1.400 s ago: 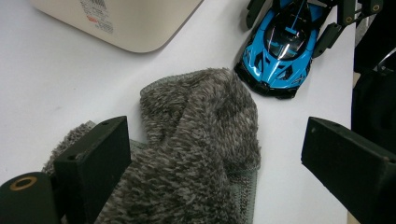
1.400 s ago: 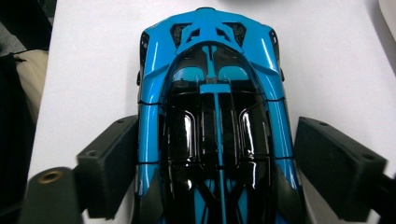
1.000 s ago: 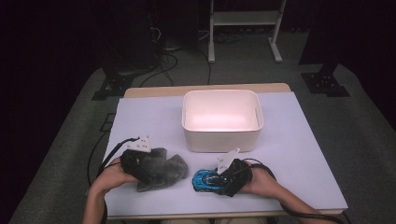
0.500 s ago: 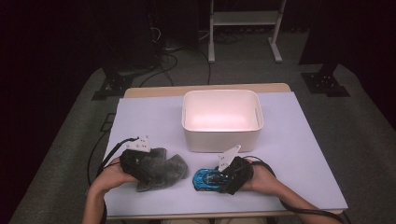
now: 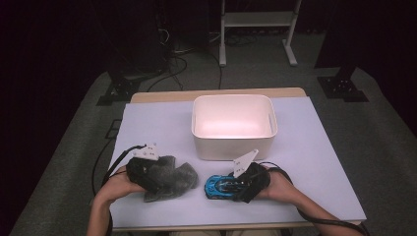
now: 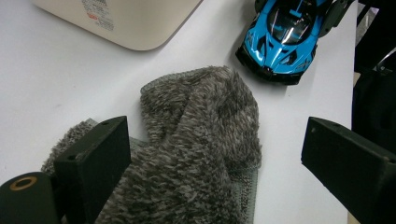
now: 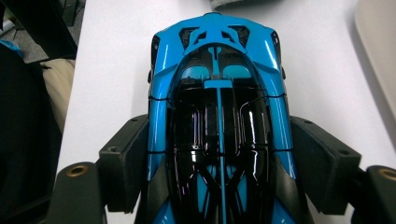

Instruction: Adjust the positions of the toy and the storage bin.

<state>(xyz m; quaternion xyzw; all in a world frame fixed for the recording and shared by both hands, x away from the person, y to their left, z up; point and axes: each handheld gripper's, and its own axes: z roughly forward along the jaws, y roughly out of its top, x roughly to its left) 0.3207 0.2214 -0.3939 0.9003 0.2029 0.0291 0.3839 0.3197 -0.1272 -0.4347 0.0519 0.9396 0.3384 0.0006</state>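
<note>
Beside toy car (image 5: pixel 222 186): grey cloth (image 5: pixel 169 179), tub (image 5: pixel 233 143) behind.

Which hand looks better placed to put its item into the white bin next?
Right, probably. The right gripper already has its jaws against both sides of the blue toy car, near the white bin. The left gripper stands open over the grey cloth, nothing gripped.

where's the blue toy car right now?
In the high view the blue toy car sits near the table's front edge, just in front of the white bin, between the right gripper's jaws and right of the grey cloth.
</note>
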